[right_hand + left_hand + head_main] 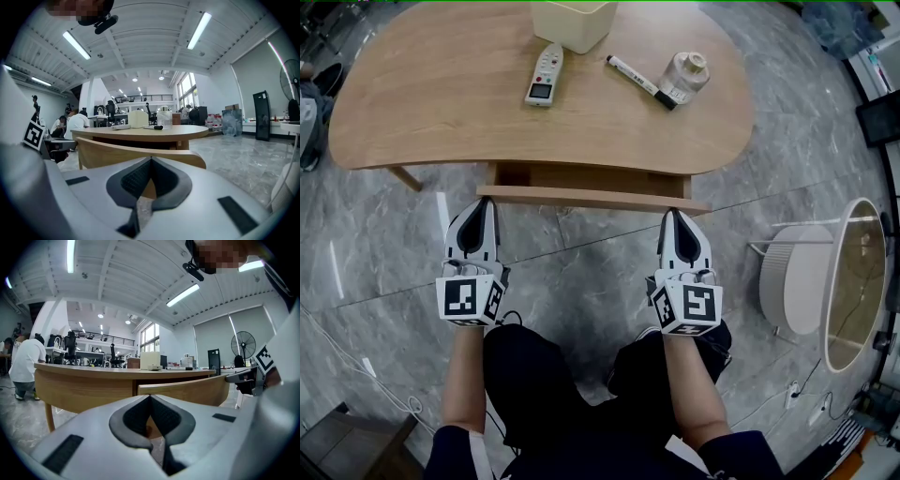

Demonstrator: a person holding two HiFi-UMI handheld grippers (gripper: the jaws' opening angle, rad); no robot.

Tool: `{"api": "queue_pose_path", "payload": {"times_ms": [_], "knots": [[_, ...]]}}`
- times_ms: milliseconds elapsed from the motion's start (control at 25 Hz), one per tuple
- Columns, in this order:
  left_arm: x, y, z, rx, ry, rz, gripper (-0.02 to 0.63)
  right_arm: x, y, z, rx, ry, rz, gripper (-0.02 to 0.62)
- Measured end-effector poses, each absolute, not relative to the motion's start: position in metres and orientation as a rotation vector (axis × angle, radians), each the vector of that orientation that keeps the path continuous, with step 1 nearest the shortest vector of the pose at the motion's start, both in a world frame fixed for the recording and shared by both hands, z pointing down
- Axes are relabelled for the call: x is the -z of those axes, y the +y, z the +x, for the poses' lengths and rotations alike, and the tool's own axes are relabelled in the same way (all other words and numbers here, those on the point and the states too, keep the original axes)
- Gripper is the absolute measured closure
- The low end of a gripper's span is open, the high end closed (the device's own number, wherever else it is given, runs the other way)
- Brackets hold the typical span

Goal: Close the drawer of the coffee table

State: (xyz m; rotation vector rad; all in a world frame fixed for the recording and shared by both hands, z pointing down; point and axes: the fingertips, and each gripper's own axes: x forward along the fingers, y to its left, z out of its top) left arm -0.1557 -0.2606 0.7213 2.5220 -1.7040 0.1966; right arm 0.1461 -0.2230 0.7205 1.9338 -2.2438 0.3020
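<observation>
The wooden coffee table [441, 94] has its drawer pulled a little way out; the drawer front [591, 198] stands proud of the table's near edge. My left gripper [487, 204] is shut, empty, with its tip at the left end of the drawer front. At the right end, my right gripper [673, 216] is likewise shut and empty. In the left gripper view the closed tips [150, 397] point at the drawer front [187, 389]. The right gripper view has the tips [151, 160] just before the curved front [117, 157]. Whether either tip touches the wood I cannot tell.
On the tabletop lie a white handheld device [545, 75], a marker [639, 82], a small jar [685, 73] and a cream bin [573, 22]. A white round stand [797, 278] and an oval-rimmed piece [853, 281] stand at the right on the marble floor.
</observation>
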Motion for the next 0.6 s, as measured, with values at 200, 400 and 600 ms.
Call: {"api": "queue_pose_path", "payload": {"times_ms": [200, 400, 600], "knots": [[-0.722, -0.267, -0.154, -0.210, -1.682, 2.500, 0.581, -0.722, -0.231, 0.146, -0.305, -2.240, 1.908, 0.570], [-0.717, -0.271, -0.131, -0.233, -1.588, 2.615, 0.581, -0.722, -0.240, 0.149, -0.309, -2.244, 1.887, 0.570], [-0.706, -0.271, -0.090, -0.308, -1.587, 2.737, 0.581, -0.722, -0.245, 0.147, -0.302, -2.269, 1.905, 0.571]]}}
